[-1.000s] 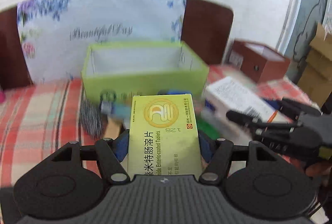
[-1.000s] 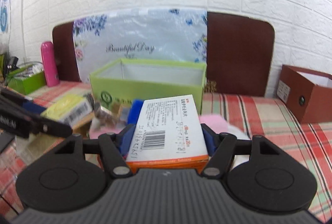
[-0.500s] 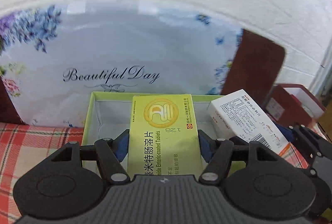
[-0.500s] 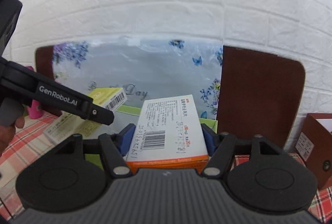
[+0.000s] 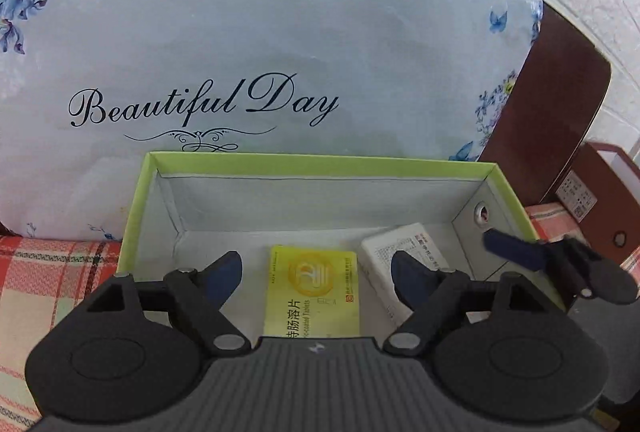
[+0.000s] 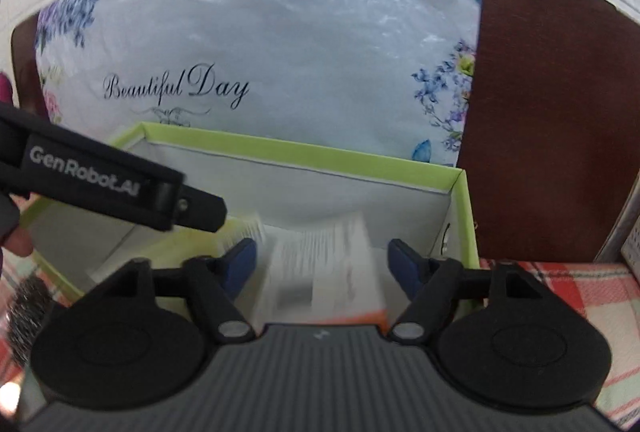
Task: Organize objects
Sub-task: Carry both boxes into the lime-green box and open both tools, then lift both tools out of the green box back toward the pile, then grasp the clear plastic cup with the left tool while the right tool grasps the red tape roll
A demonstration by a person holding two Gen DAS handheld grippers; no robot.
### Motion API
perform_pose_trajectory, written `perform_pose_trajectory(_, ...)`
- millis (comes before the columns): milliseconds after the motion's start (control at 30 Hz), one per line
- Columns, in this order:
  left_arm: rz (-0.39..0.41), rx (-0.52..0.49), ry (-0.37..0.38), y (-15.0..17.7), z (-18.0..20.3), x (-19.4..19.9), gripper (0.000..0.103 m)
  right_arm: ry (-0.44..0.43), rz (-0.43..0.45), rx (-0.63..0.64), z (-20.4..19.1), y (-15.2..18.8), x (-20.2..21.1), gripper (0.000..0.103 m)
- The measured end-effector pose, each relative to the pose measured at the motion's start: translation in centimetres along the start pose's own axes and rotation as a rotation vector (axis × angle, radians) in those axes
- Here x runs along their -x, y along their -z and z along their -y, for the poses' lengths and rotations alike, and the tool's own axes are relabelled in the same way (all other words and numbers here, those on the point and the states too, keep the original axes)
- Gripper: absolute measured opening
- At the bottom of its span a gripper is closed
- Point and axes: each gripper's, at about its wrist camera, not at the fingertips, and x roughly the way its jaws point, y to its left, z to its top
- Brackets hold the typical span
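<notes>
A green box (image 5: 320, 164) with a white inside stands on the checked cloth. A yellow tablet pack (image 5: 314, 288) lies flat on its floor, with a white medicine pack (image 5: 404, 252) to its right. My left gripper (image 5: 316, 270) is open above the yellow pack, fingers apart from it. My right gripper (image 6: 322, 262) is open over the right end of the green box (image 6: 304, 152). The white and orange pack (image 6: 324, 264) shows blurred between its spread fingers, free of them. The right gripper (image 5: 560, 264) also shows in the left wrist view.
A flowered "Beautiful Day" bag (image 5: 240, 52) leans on a dark brown board (image 6: 560, 112) behind the box. A brown box (image 5: 604, 200) stands at the right. A metal scourer (image 6: 24, 308) lies left of the green box. The left gripper's arm (image 6: 104, 180) crosses the right wrist view.
Both grippers moved over the green box, opened and let go of their packs. The yellow pack now lies on the box floor and the white pack has dropped beside it.
</notes>
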Motion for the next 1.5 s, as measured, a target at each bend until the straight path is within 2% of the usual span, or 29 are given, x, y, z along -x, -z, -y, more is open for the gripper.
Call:
perform_pose_trajectory(67,0.006,0.022,0.017,0.0,-0.2,1.1,0.085,0.001,0.010,0.020,0.0,0.2,0.7,0.087)
perform_pose_trajectory(133,0.053,0.044,0.049,-0.2,-0.2,3.6,0.085,-0.003,0.057,0.030,0.4,-0.1,2.7,0.090)
perform_pose_trajectory(200,0.109,0.047,0.061,-0.3,0.3,6.7,0.085,0.031,0.135,0.018,0.8,-0.1,5.3,0.103)
perform_pose_trajectory(267,0.145,0.042,0.047,0.1,1.1,9.8,0.085,0.065,0.220,-0.002,1.2,-0.3,8.4,0.103)
perform_pose_trajectory(367,0.195,0.018,0.035,1.6,2.6,13.6,0.085,0.075,0.289,-0.035,1.7,0.6,12.8,0.103)
perform_pose_trajectory(567,0.256,0.047,0.066,6.6,3.6,19.2,0.085,0.036,0.349,-0.088,1.7,4.0,19.8,0.103)
perform_pose_trajectory(700,0.284,0.087,0.066,10.0,3.0,21.5,0.085,0.021,0.332,-0.105,0.7,6.6,22.2,0.103)
perform_pose_trajectory(867,0.290,0.216,0.081,13.6,0.3,24.0,0.085,-0.062,0.259,-0.107,-1.1,10.1,23.6,0.103)
perform_pose_trajectory(1033,0.253,0.246,0.003,17.1,-1.8,25.4,0.085,-0.088,0.186,-0.054,-3.1,12.4,23.4,0.103)
perform_pose_trajectory(1167,0.144,0.199,-0.085,20.2,-2.1,23.8,0.085,-0.103,0.159,-0.037,-4.0,13.7,23.4,0.103)
perform_pose_trajectory(1300,0.024,0.199,-0.085,22.6,-1.6,20.9,0.085,-0.097,0.113,-0.037,-4.2,14.8,23.1,0.103)
perform_pose_trajectory(1367,0.020,0.185,-0.111,22.8,-1.1,20.0,0.085,-0.096,0.091,-0.045,-4.1,15.4,23.1,0.103)
perform_pose_trajectory(1500,0.046,0.203,-0.261,22.3,-1.3,18.3,0.085,-0.092,0.064,-0.066,-3.8,16.3,23.3,0.103)
